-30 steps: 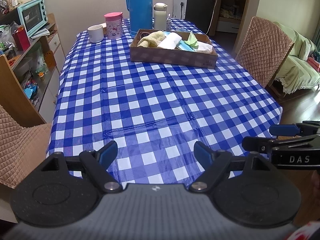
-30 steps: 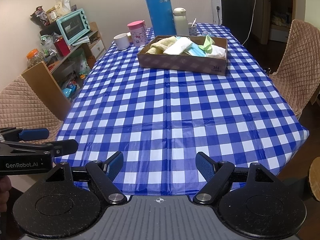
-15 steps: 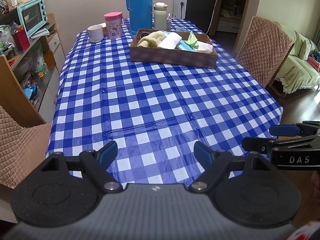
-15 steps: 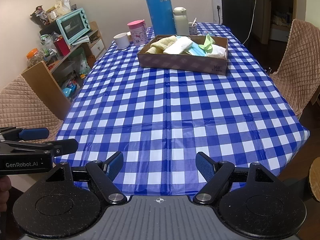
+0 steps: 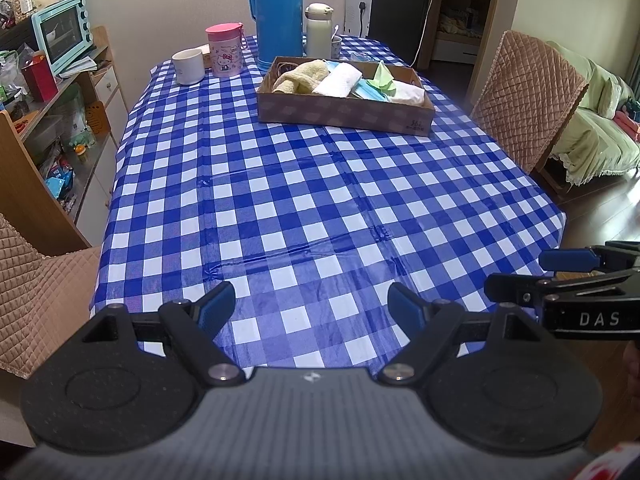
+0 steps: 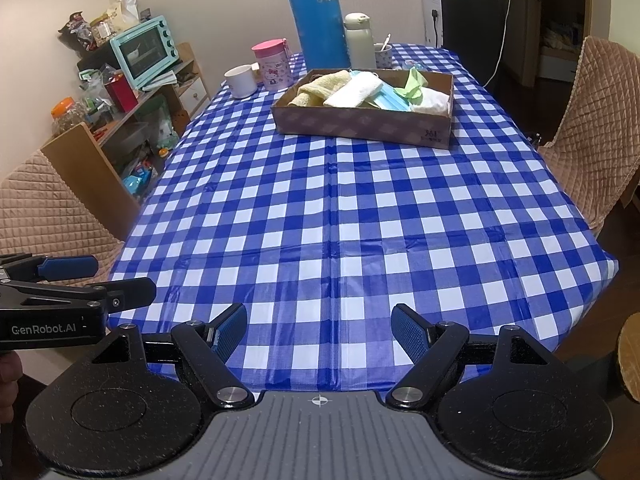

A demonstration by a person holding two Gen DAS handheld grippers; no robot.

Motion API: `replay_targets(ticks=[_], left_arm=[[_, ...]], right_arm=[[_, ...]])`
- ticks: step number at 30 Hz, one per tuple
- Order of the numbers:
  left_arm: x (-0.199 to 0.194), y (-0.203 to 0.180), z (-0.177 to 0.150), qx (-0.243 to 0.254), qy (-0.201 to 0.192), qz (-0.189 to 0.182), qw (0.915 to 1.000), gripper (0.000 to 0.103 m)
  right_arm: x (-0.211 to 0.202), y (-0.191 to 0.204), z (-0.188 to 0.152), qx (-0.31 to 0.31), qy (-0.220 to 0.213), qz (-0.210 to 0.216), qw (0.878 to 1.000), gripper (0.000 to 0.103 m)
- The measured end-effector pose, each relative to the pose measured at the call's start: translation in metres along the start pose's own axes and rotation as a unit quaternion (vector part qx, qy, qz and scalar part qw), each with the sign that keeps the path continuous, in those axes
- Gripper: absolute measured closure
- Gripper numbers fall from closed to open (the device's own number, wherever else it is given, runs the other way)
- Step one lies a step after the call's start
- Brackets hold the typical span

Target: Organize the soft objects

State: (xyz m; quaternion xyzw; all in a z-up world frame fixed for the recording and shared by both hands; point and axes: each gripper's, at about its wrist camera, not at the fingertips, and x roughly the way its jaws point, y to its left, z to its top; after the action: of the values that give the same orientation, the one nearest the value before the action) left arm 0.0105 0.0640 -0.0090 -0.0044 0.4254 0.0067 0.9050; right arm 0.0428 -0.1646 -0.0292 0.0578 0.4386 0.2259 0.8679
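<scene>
Honestly, nothing has changed over the last second: both views match the earlier frames and neither hand has budged. The left gripper (image 5: pixel 310 304) hangs over the near edge of the checked tablecloth (image 5: pixel 320 200), jaws spread wide and empty, and the right gripper (image 6: pixel 318 326) is the same deal, released with only cloth showing between its blue pads. All the soft stuff sits in the cardboard box (image 5: pixel 344 108), well away from both grippers at the far end of the table, just in front of the big blue thermos (image 5: pixel 276 12). Inside the box there's a yellowish towel (image 5: pixel 298 78) at its left end, a white folded cloth (image 5: pixel 338 80) right beside that, then blue face masks (image 5: pixel 370 90), a green crumpled piece (image 5: pixel 382 76) on top of them, and another white cloth (image 5: pixel 408 94) at the box's right end. The stretch of cloth in front of the box is bare. My read: either the sorting is finished and this is the parked pose, or it hasn't started.
</scene>
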Motion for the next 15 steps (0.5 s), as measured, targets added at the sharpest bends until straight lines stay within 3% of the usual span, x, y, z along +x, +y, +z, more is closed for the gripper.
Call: replay_targets(ticks=[15], left_arm=[[0.003,0.0005,0.0012,-0.001,0.001,0.0,1.0,0.021]], right_arm=[[0.0014,-0.0011,0.0001,0.0,0.002,-0.001,1.0,0.024]])
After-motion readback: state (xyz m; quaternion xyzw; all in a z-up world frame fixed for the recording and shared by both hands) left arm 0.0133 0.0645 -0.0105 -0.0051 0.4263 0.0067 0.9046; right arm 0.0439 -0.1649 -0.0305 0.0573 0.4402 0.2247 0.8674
